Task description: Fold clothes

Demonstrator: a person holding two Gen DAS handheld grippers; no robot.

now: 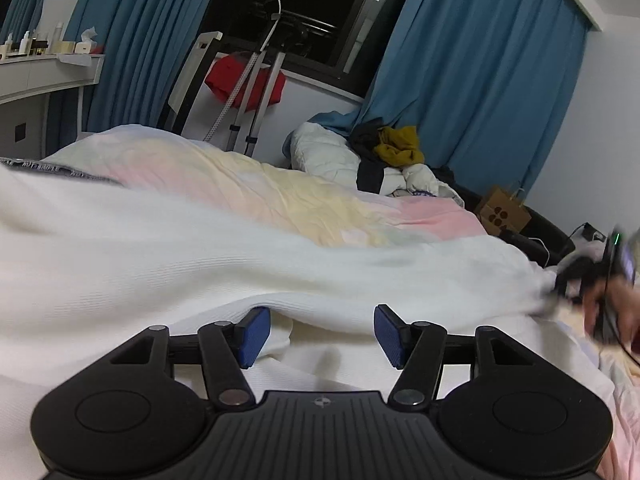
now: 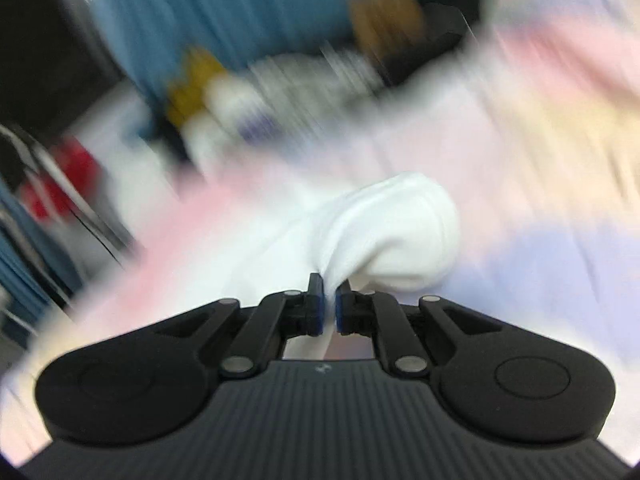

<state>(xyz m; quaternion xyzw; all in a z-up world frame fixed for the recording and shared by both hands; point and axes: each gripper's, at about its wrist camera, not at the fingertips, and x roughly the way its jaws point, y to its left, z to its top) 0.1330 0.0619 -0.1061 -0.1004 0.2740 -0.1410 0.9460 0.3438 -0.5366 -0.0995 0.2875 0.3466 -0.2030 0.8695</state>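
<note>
Garment (image 1: pixel 200 248), white and ribbed, stretches left to right across the bed (image 1: pixel 280 192) in the left wrist view, its near fold edge just beyond the left gripper (image 1: pixel 322 334), whose jaws gape wide with nothing between them. Bare bedding lies open beyond. Right wrist view, heavily blurred: right gripper (image 2: pixel 329 304) pinches a bunched end of the garment (image 2: pixel 400 232), cloth ballooning away from the pads.
</note>
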